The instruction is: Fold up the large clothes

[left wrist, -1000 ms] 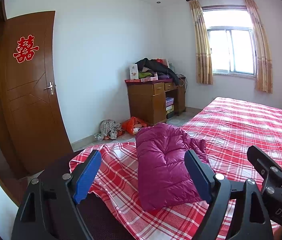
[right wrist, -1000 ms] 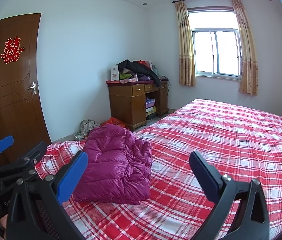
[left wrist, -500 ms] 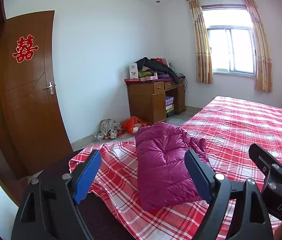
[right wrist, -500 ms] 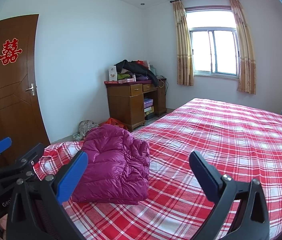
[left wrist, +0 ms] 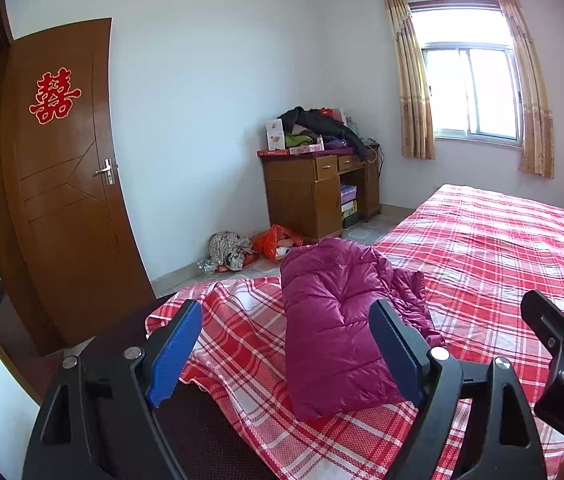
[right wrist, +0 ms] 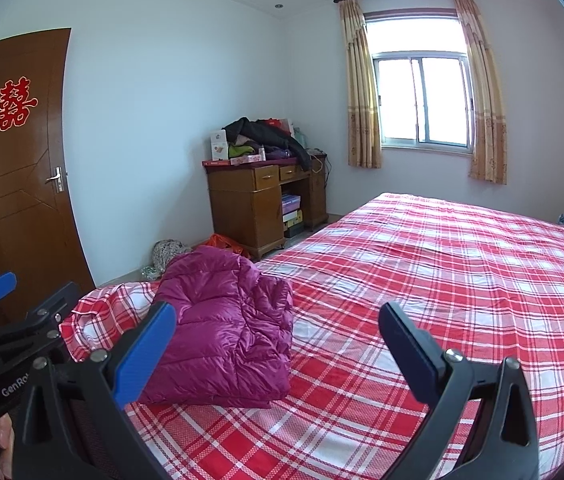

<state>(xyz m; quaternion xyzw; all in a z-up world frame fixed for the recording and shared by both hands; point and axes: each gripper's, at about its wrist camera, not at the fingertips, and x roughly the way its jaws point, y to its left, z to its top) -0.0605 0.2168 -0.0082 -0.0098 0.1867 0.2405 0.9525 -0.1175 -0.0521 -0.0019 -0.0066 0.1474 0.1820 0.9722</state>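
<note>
A puffy magenta quilted down jacket (left wrist: 334, 320) lies bundled, already doubled over on itself, on the near left corner of the bed with the red-and-white plaid sheet (left wrist: 490, 248), close to the bed's left edge. Both pairs of tongs hang above the near edge of the bed, spread wide apart and holding nothing. The left tongs (left wrist: 286, 354) point almost straight at the bundle: its near end shows between the blue pads. Its long axis runs from near to far, away from the tongs. From the right tongs (right wrist: 275, 354) the jacket (right wrist: 225, 320) lies off to the left, behind the left pad. The left tongs are therefore judged the nearer, better lined up for any next reach at the near end.
</note>
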